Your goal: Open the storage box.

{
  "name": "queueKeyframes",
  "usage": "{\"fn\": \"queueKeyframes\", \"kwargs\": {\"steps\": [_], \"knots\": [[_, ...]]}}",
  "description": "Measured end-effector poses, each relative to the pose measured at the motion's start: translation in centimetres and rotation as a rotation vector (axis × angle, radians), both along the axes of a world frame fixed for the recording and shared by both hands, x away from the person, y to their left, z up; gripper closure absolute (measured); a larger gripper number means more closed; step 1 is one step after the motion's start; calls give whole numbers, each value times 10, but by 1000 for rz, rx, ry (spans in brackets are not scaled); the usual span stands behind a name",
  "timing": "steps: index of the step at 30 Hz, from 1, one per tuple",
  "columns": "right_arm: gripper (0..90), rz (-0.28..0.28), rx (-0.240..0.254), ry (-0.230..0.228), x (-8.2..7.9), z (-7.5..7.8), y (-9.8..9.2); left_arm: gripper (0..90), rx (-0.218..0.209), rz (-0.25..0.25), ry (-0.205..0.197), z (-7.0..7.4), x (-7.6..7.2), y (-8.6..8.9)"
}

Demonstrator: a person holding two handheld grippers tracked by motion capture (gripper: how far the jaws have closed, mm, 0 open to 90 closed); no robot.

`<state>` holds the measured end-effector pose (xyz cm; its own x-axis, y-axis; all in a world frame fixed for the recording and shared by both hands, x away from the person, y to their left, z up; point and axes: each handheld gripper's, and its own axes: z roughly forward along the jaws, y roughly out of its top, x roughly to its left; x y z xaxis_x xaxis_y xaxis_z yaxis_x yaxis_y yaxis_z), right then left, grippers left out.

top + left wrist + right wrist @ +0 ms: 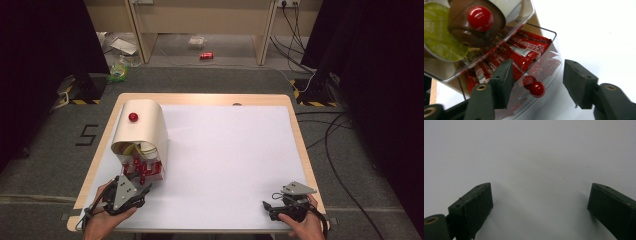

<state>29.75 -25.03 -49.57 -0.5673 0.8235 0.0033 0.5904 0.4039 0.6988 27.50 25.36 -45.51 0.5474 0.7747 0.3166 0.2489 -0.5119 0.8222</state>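
A beige arched box with a red knob on its top stands at the table's left. Clear drawers stick out of its front. The lower drawer holds several red sachets and has a small red knob on its front. The upper drawer holds a green-lidded capsule and a brown one, with another red knob. My left gripper is open, its jaws on either side of the lower knob without touching it. My right gripper is open above the bare white mat.
The wooden table edge frames the mat. On the floor beyond lie a red can, some litter and cables at the right. Black curtains hang on both sides.
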Motion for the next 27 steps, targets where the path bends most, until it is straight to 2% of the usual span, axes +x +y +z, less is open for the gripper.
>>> {"fn": "queueKeyframes", "kwargs": {"steps": [5, 7, 12, 15, 19, 21, 27], "knots": [[58, 1, 0, 1, 0, 0, 0, 497, -12, 7, -1, 2, -2, 3], [58, 1, 0, -2, 0, 0, 0, 515, -23, 10, 20, 1, -5, 4], [54, 1, 0, -1, 0, 0, 0, 567, -25, 7, 32, 0, -11, 6], [52, 1, 0, -1, 0, 0, 0, 599, -12, 6, 30, 1, -14, 6], [48, 2, 0, -1, 0, 0, 0, 660, -9, -24, 47, -1, -15, 3], [48, 3, -1, -2, 0, -1, 0, 675, -17, -62, 74, -4, -14, 2], [45, 4, -1, -3, 0, -1, 0, 723, 0, -82, 73, -3, -19, 0]]}}
